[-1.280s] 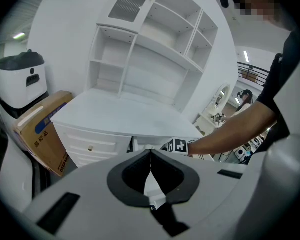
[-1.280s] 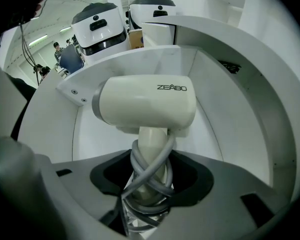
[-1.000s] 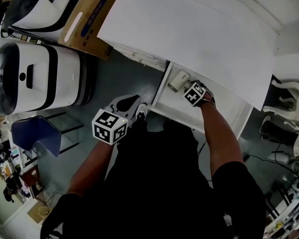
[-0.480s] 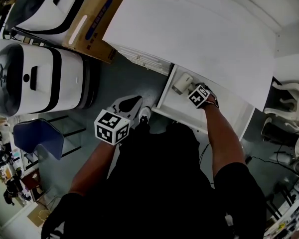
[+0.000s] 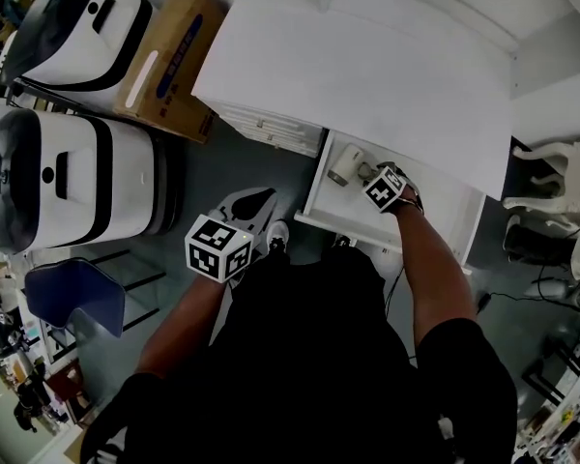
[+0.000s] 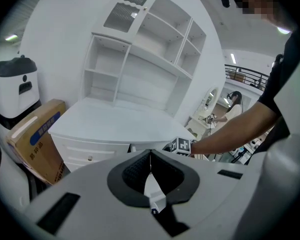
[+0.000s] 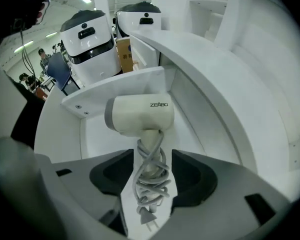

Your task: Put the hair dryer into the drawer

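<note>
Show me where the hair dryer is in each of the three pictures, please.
Head view: the hair dryer is upper middle, inside the open drawer.
Left gripper view: not in it.
Right gripper view: dead centre, its cord-wrapped handle between the right gripper's jaws.
Shared landmark: the cardboard box, seen in all three.

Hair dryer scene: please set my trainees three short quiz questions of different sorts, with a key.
1. True or false: the left hand-held gripper has its jaws together, with nothing between them.
2. Where is the hair dryer? A) on the desktop B) inside the open drawer C) on the cardboard box
3. Fill in: between the jaws of the right hand-held gripper stands the dryer's handle, wrapped in its ____.
Key: 1 true; 2 B; 3 cord.
</note>
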Motion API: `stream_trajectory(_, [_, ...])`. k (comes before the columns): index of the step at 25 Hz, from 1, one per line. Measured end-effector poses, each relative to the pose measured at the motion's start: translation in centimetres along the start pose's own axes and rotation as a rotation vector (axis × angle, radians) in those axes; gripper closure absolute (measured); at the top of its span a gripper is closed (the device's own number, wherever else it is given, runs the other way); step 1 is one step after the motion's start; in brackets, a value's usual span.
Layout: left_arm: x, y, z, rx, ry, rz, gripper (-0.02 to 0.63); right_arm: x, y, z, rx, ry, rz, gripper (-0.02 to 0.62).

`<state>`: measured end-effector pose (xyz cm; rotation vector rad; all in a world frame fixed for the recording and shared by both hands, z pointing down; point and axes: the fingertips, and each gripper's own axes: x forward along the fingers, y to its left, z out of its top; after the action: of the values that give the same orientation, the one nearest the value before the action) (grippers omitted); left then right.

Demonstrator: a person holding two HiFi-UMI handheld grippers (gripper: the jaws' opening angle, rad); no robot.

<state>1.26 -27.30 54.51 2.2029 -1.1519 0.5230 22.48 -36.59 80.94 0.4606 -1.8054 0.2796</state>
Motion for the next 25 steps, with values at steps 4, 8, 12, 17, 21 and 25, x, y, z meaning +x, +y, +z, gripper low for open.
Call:
stream_trajectory(4, [-0.3,0.1,0.2,0.023,-0.006,-0.037,0.595,-2.4,0.4,1.1,0.088,-0.066,-0.022,0.364])
stream_trajectory(8, [-0.6,-0.1,0.3,0.047,-0.006,-0.081,0.595,-4.7,0.9,1.9,0.257,-0.148,-0.03,0.365])
stream_trajectory(12, [-0.9,-0.2,0.3,0.078,-0.001,-0.124,0.595,-7.1,1.5,2.7,0.426,-0.251,-0.053,0.423])
stream_trajectory(17, [-1.4,-0.6,0.5,0.122,0.007,-0.182,0.595,-11.1,3.1,3.5,0.647,-0.428,-0.053,0.545])
stream_trajectory(21, [-1.9,-1.3,0.9,0.171,0.006,-0.239,0.595,-15.8,5.4,4.7,0.83,-0.64,-0.02,0.568])
stream_trajectory(25, [-2.5,-2.3,1.2,0.224,0.002,-0.307,0.595,-21.6,8.2,6.0,0.994,-0.867,0.006,0.569])
